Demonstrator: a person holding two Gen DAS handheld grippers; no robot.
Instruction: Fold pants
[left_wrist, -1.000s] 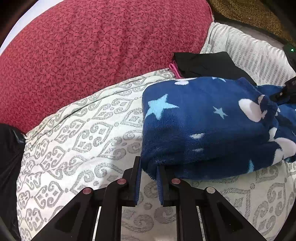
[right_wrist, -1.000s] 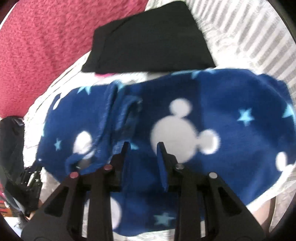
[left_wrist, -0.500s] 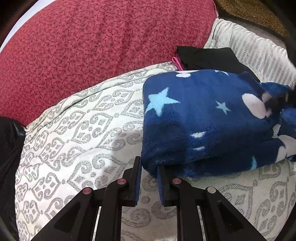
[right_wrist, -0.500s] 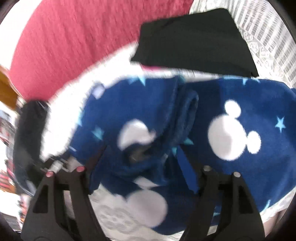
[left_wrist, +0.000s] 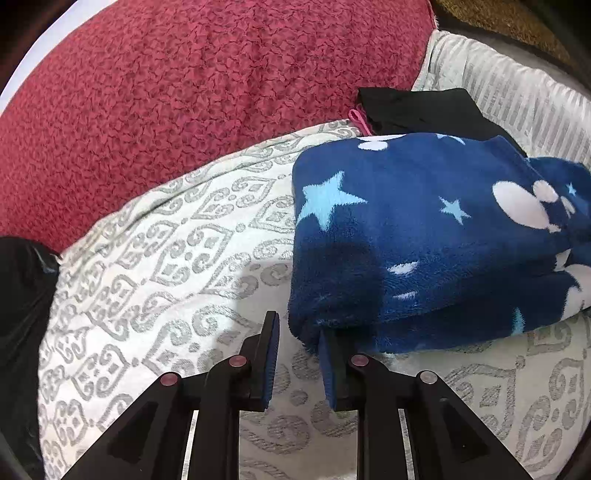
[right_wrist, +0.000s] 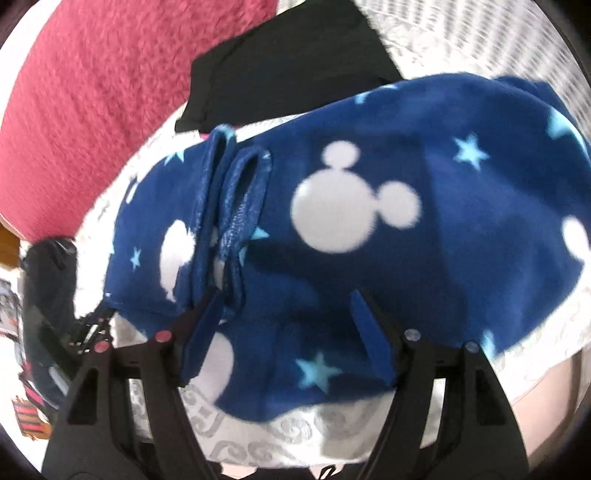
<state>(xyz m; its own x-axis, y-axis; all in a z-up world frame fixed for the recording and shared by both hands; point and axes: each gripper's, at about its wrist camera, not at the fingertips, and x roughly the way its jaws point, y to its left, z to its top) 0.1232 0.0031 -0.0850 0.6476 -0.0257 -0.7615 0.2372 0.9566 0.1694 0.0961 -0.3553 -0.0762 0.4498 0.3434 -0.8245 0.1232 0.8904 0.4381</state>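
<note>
Left wrist: pants (left_wrist: 424, 236) folded into a bundle (mostly done); left gripper (left_wrist: 299, 354) just releasing corner; right gripper (right_wrist: 288, 332) spread, empty.

Left wrist view looks steeply down along its gripper (left_wrist: 297, 350), close to the near corner of the blue fleece pants (left_wrist: 424, 240). Right wrist view, likewise steep and close, looks down over their middle (right_wrist: 351, 221). Both share the pants, black garment (left_wrist: 417, 110) and red blanket (left_wrist: 184, 92).
</note>
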